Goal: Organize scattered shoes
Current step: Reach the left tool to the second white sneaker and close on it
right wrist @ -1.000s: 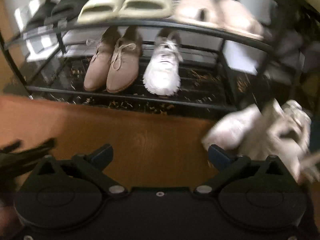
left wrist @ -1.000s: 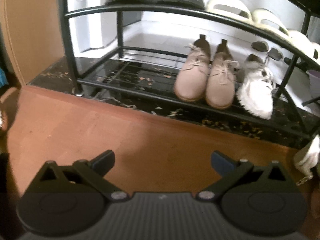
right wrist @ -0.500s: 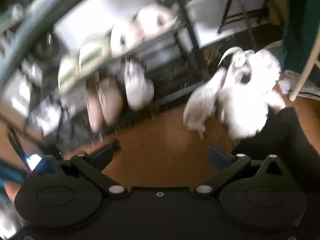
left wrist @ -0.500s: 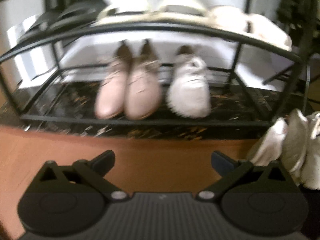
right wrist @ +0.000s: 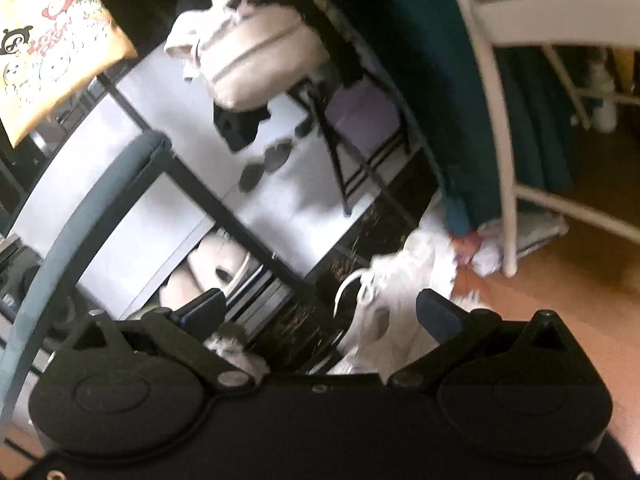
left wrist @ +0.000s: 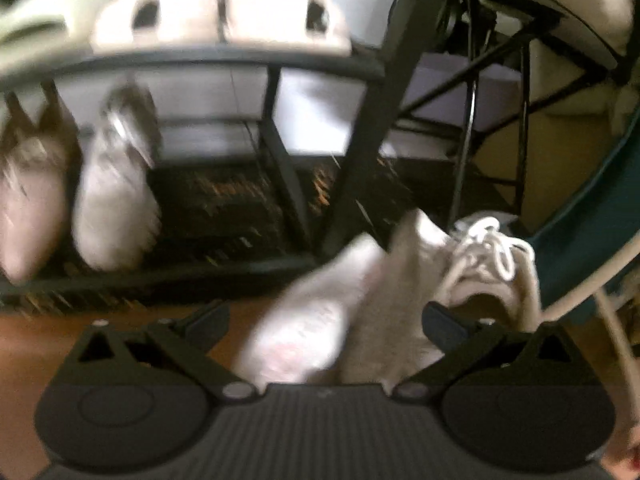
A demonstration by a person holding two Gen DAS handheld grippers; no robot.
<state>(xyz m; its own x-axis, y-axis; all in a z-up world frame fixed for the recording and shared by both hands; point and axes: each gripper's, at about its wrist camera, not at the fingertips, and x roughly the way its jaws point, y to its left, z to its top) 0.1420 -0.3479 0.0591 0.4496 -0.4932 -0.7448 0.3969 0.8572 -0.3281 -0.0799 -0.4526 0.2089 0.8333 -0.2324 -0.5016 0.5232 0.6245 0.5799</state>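
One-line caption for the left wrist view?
Open left gripper closes in on a white sneaker lying on the floor beside the shoe rack.

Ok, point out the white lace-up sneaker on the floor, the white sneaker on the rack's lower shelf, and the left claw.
White lace-up sneaker on the floor (left wrist: 490, 254): left wrist view, its laces.
White sneaker on the lower shelf (left wrist: 114, 204): left wrist view, its toe.
Left claw (left wrist: 326, 322): left wrist view, midway between fingertips.
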